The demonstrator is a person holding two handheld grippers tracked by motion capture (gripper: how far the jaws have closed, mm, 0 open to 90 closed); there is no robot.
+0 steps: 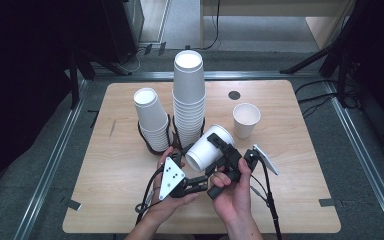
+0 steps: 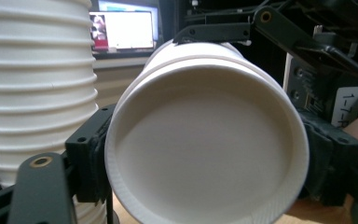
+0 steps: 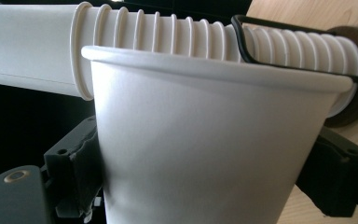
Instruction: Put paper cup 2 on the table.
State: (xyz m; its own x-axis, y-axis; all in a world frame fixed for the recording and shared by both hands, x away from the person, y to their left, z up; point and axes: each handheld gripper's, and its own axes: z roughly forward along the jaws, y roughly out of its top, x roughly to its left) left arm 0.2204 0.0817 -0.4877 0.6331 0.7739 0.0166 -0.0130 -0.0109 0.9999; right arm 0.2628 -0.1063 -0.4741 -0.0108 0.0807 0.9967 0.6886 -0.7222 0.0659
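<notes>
Both tools clamp one paper cup (image 1: 207,147): right tool (image 1: 219,150) on its wall, left tool (image 1: 184,165) around its rim; left gripper view shows its mouth.

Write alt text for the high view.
Two hand-held black grippers, left gripper and right gripper, meet at a white paper cup lying tilted above a light wooden table. Behind it stand two stacks of white paper cups in black wire holders; a single upright cup stands to the right.
</notes>
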